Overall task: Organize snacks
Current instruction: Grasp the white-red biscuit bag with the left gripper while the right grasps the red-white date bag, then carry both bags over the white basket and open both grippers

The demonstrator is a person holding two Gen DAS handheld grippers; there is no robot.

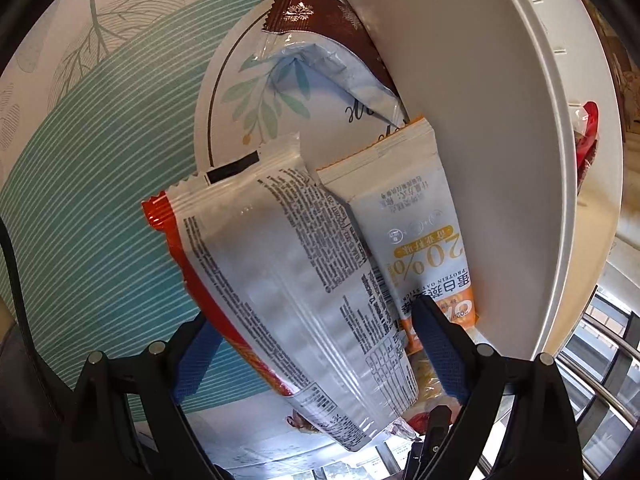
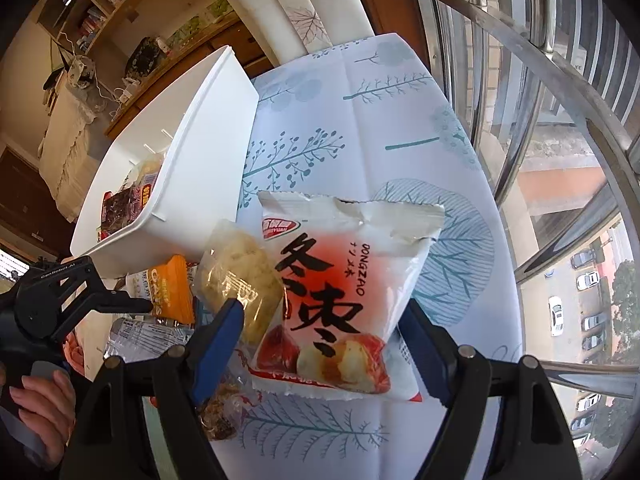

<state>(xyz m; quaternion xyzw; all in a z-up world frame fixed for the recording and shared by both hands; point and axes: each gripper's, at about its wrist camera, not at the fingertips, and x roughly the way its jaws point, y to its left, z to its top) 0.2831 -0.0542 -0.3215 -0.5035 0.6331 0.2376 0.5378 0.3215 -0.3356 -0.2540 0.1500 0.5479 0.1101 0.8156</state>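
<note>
Left gripper (image 1: 316,344): spread wide, astride the silver snack packet (image 1: 296,288) beside the white bin (image 1: 480,160).
Right gripper (image 2: 320,332): released, straddling the red-and-white jujube bag (image 2: 340,300) on the counter (image 2: 360,120).

White bin (image 2: 208,160), teal-striped leaf-print tablecloth (image 1: 100,184), red-and-white jujube packet (image 2: 336,304)

Both wrist views look steeply down, close over the leaf-printed tablecloth (image 1: 80,184); both show the white plastic bin (image 2: 208,168).
</note>
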